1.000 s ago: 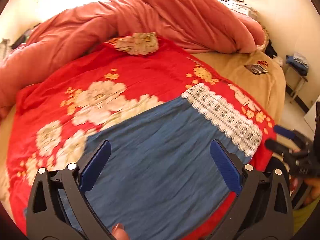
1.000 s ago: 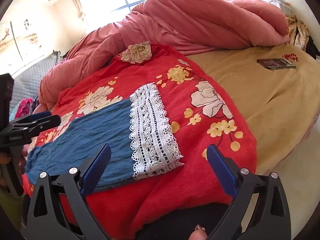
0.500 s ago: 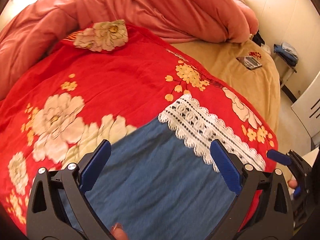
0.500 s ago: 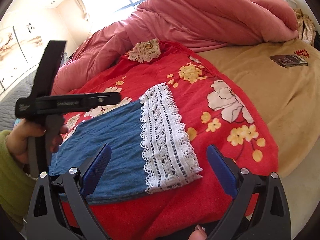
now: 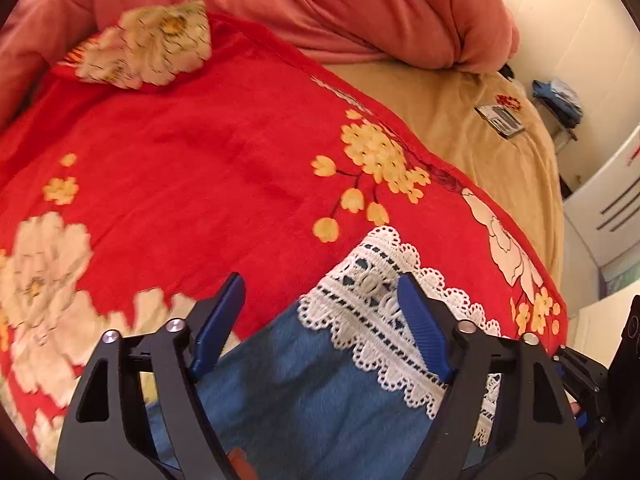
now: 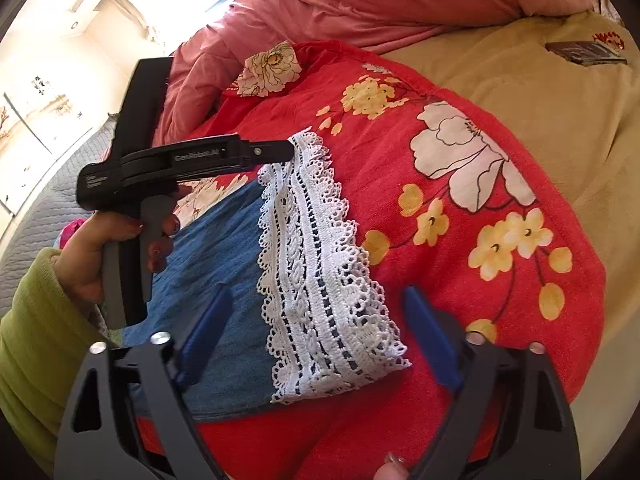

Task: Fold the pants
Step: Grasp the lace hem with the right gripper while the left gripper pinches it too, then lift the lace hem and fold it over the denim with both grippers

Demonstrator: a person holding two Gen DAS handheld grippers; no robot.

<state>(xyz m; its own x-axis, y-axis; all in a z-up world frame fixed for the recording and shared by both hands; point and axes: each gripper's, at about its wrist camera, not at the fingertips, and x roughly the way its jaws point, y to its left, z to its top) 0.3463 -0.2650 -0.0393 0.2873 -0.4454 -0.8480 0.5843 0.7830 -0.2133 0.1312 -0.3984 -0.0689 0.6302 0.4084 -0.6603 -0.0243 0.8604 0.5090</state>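
Blue pants [image 6: 224, 256] with a white lace hem [image 6: 320, 280] lie flat on a red floral blanket [image 6: 460, 152] on the bed. In the left wrist view my left gripper [image 5: 320, 308] is open, its fingers straddling the far corner of the lace hem [image 5: 380, 292], low over the pants [image 5: 320, 392]. The right wrist view shows the left gripper [image 6: 288, 152] from the side, its tips at the hem's far corner. My right gripper [image 6: 316, 320] is open and hovers over the near end of the lace hem, holding nothing.
A pink duvet [image 5: 360, 8] is heaped at the back of the bed. A tan sheet [image 6: 540, 92] at right carries a small dark flat object [image 6: 584, 52]. A folded blanket corner [image 5: 148, 48] lies at the far left. White furniture [image 5: 608, 208] stands beyond the bed's right edge.
My left gripper moved forward and right along the pants to the far corner of the lace hem, and its jaws narrowed. My right gripper moved closer over the hem's near end.
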